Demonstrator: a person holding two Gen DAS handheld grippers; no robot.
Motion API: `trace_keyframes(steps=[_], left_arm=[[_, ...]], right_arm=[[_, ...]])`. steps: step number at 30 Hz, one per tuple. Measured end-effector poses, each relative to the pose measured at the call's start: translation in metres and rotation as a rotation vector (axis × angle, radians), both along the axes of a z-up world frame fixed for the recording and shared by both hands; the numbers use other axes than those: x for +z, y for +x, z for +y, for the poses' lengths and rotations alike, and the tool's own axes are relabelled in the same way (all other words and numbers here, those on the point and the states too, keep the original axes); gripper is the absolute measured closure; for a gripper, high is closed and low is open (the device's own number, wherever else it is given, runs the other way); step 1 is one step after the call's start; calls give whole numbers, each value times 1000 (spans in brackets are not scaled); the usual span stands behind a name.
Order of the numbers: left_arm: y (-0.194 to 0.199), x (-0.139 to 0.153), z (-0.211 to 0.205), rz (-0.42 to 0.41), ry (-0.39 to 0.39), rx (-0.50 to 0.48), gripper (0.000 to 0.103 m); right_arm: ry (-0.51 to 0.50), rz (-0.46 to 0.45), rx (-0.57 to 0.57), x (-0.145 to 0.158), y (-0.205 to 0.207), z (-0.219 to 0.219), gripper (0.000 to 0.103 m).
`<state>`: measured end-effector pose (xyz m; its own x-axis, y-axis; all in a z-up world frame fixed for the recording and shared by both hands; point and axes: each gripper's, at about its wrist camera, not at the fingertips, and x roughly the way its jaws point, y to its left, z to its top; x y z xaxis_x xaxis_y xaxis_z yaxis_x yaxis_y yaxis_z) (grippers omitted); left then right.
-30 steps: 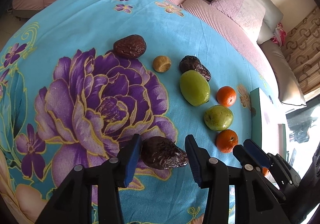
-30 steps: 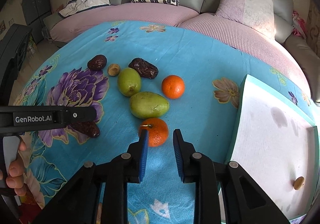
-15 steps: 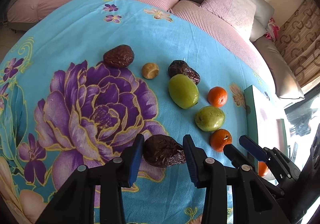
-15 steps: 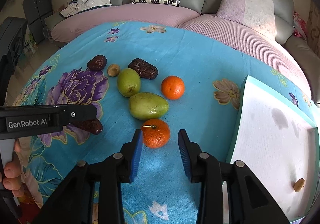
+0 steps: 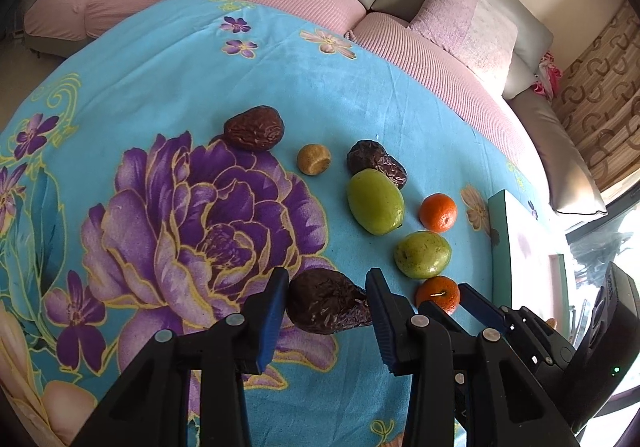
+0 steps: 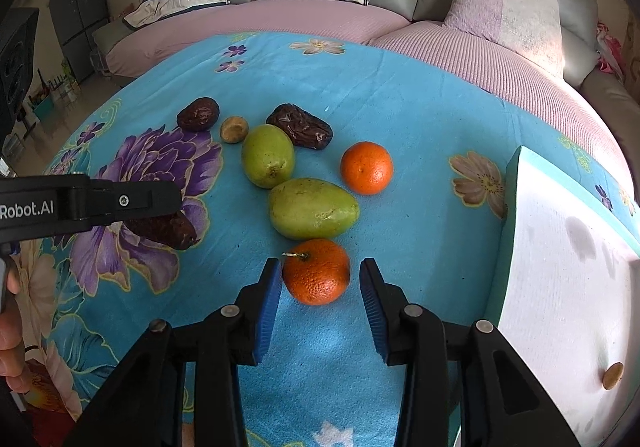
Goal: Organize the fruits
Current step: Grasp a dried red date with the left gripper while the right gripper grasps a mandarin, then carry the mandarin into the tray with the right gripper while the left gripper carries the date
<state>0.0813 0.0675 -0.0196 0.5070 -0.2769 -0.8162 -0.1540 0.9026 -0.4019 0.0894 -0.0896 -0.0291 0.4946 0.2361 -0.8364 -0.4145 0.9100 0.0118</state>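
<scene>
While both claws sit low over the floral blue cloth (image 5: 168,59) covering the bench, neither grips anything: left claw (image 5: 327,307) is spread wide around the near wrinkled dark date (image 5: 326,307), fingers flanking it on either side, contact with the pads not clear; right claw (image 6: 316,283) is likewise wide, straddling the near orange (image 6: 318,272) with a visible gap at each pad; that orange has a short stem on top and lies just in front of a green fruit (image 6: 312,209), the two touching or nearly so; a second green fruit (image 6: 268,156) lies behind it, touching a dark date (image 6: 300,126) at its far side; a second orange (image 6: 366,167) sits apart to the right of the green pair; a small tan round fruit (image 6: 234,129) lies between that date and another dark date (image 6: 198,113) at the far left of the group; the white tray with teal rim (image 6: 516,183) stands at the right edge of the bench, holding one small tan piece (image 6: 613,376) near its front corner; in the right wrist view the left claw's black arm crosses over the near date, with a hand (image 6: 10,327) at the left frame edge; a pink and grey sofa (image 6: 320,19) with cushions curves behind the bench.
</scene>
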Motion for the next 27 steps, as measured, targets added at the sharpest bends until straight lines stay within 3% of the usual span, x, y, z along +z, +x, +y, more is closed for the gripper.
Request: trace_keyframes(steps=[11, 21, 27], left_arm=[[-1, 2, 3, 1, -6, 9, 61], [-2, 12, 7, -46, 8, 43, 61], [1, 20, -5, -83, 20, 9, 61]], right_arm=[[-5, 2, -10, 0, 0, -2, 65], [64, -117, -56, 42, -10, -20, 66], [82, -116, -107, 51, -8, -38, 65]])
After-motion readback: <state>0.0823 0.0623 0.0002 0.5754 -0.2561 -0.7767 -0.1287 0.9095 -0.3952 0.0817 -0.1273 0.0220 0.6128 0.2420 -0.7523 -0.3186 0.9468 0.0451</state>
